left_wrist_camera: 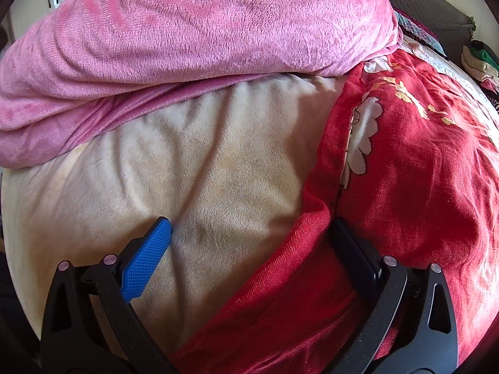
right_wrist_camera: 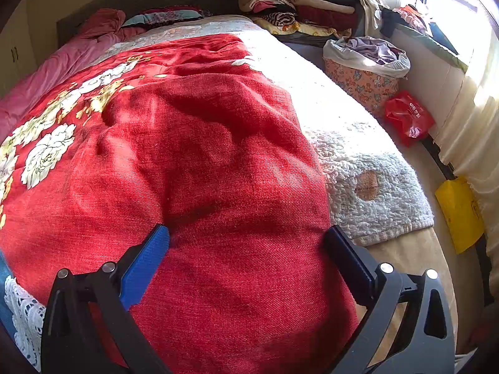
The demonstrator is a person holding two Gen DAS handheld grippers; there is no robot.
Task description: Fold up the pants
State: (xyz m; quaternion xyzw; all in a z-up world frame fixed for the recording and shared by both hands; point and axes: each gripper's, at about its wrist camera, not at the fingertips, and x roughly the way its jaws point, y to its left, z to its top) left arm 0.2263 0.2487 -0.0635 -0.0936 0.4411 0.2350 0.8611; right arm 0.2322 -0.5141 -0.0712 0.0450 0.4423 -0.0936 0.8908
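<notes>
Red twill pants (right_wrist_camera: 218, 162) lie spread on the bed over a red flowered blanket (right_wrist_camera: 62, 131). In the left wrist view the pants (left_wrist_camera: 296, 280) show at the lower right, over a beige blanket (left_wrist_camera: 193, 168). My left gripper (left_wrist_camera: 249, 233) is open, its jaws wide apart, with the pants' edge lying between the fingers. My right gripper (right_wrist_camera: 246, 237) is open just above the red pants, its jaws astride the cloth. Neither gripper holds anything.
A thick pink blanket (left_wrist_camera: 187, 31) is piled at the back left. A white fleece throw (right_wrist_camera: 358, 168) lies to the right of the pants. Stacks of folded clothes (right_wrist_camera: 296, 6), a laundry basket (right_wrist_camera: 365, 71), a red bag (right_wrist_camera: 408, 115) and a yellow bag (right_wrist_camera: 458, 212) line the bed's right side.
</notes>
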